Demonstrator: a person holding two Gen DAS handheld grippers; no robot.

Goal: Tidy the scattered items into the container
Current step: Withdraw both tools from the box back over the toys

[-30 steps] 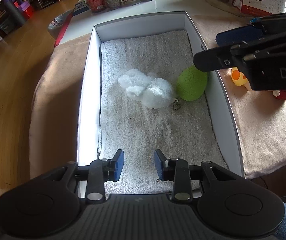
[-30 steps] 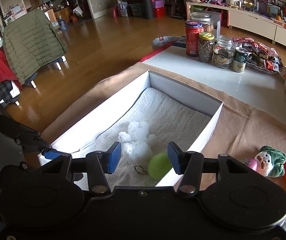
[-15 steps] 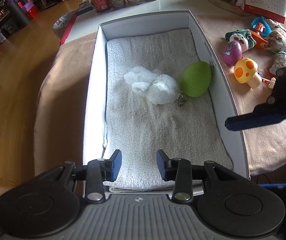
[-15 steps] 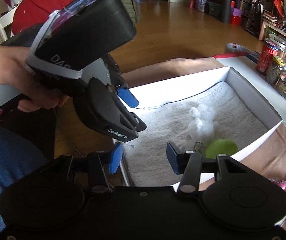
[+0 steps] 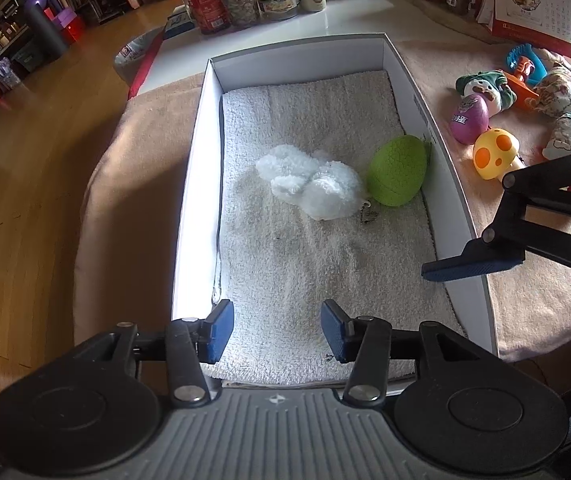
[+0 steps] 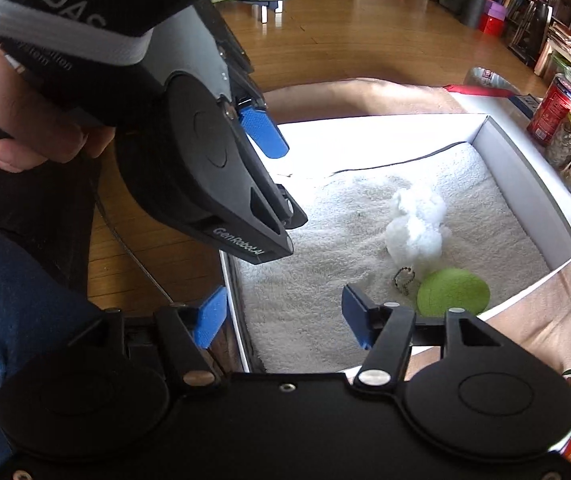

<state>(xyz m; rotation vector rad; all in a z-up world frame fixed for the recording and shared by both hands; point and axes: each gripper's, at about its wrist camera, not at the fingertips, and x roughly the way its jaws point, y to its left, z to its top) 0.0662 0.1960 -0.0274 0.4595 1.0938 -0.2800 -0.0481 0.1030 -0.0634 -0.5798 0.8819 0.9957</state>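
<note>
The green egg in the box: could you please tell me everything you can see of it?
The green egg is matte lime, with a faint scale-like pattern and a seam around its wider end. It lies on its side on the white towel, against the box's right wall, beside the white plush. Neither gripper touches it.

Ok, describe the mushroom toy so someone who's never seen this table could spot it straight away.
Find the white box lined with a towel, then look just outside its right wall, on the beige cloth where the loose toys lie. The mushroom toy lies nearest the box, just in front of the purple egg. It alone has a yellow cap with orange spots.
</note>
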